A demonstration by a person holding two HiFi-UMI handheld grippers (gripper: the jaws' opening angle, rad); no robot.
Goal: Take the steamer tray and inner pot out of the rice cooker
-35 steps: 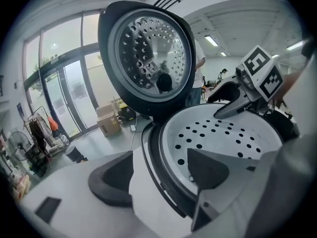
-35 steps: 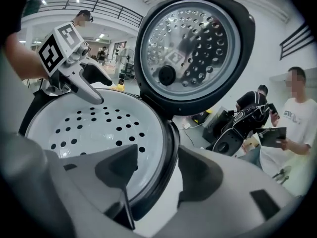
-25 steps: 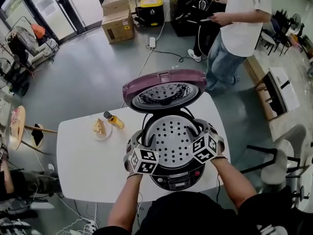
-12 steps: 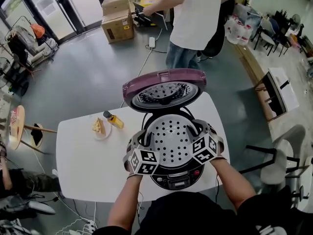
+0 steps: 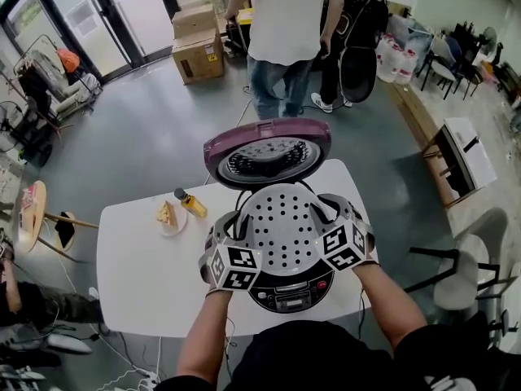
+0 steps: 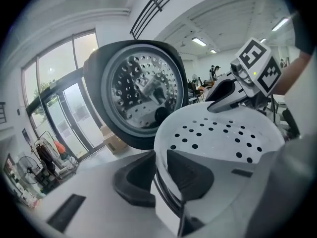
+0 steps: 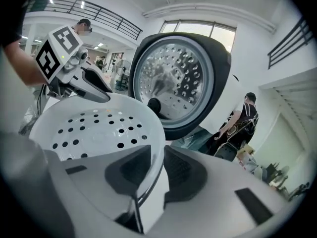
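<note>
**Left tool** (image 5: 231, 225) — jaws just closed, clamped narrow on the left rim of the steamer tray (image 5: 281, 230).

**Steamer tray** — round and perforated, so no long axis is noted. Mouth upward, held level just above the rice cooker (image 5: 293, 293) on the tabletop (image 5: 138, 275). Judged light, stiff, thin-walled and rather slick; best taken at opposite rims.

**Right tool** (image 5: 330, 212) — jaws likewise just closed, pinched on the right rim.

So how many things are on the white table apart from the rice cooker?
2: a small plate with food and a yellow bottle, both left of the cooker. The cooker may hide more.
</note>
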